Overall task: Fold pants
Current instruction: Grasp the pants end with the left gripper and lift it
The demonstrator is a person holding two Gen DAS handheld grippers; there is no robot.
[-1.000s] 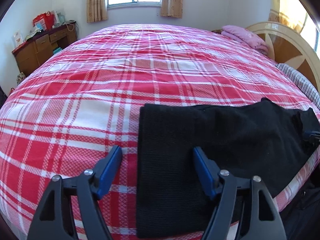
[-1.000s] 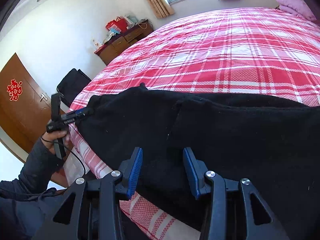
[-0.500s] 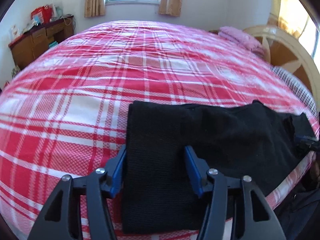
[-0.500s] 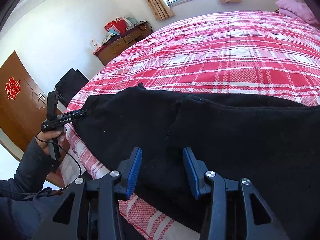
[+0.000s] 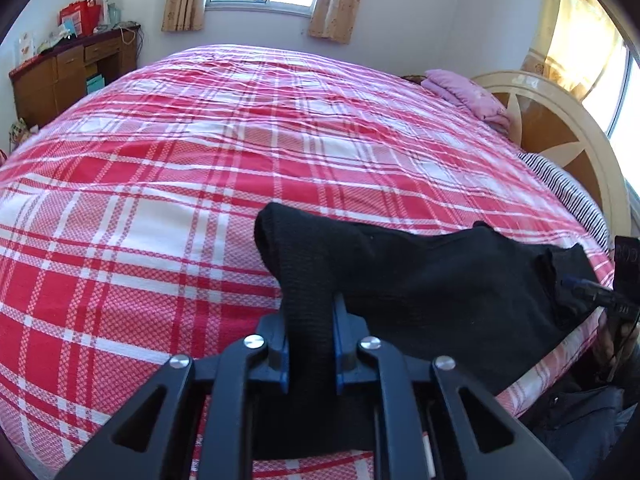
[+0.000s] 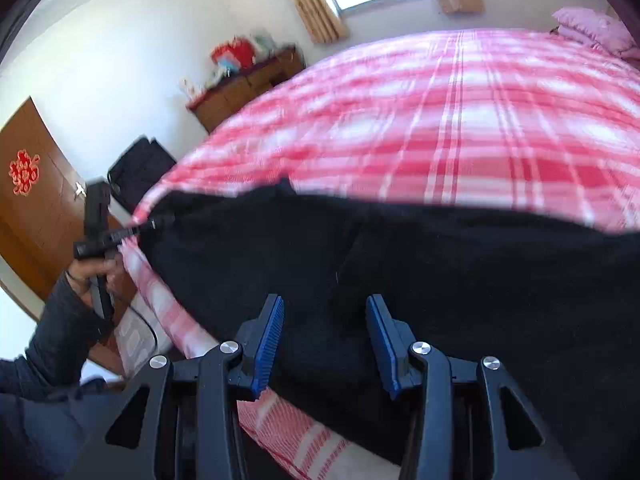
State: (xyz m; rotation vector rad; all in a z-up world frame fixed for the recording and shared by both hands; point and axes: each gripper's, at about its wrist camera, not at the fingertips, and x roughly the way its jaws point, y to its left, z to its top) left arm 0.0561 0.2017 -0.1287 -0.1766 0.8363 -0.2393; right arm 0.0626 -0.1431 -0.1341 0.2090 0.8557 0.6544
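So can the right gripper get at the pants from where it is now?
Probably yes: the right gripper is open right over the black pants, nothing between them. The left gripper grips the far end.

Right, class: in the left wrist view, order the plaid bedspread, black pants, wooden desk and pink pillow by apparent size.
1. Plaid bedspread
2. Black pants, near the camera
3. Wooden desk
4. Pink pillow
Desk and pillow are distant, so their true sizes stay unsure.

Left gripper [image 5: 309, 334] went from open to clamped on black knit pants [image 5: 420, 280] hem, cloth now bunched and lifted.
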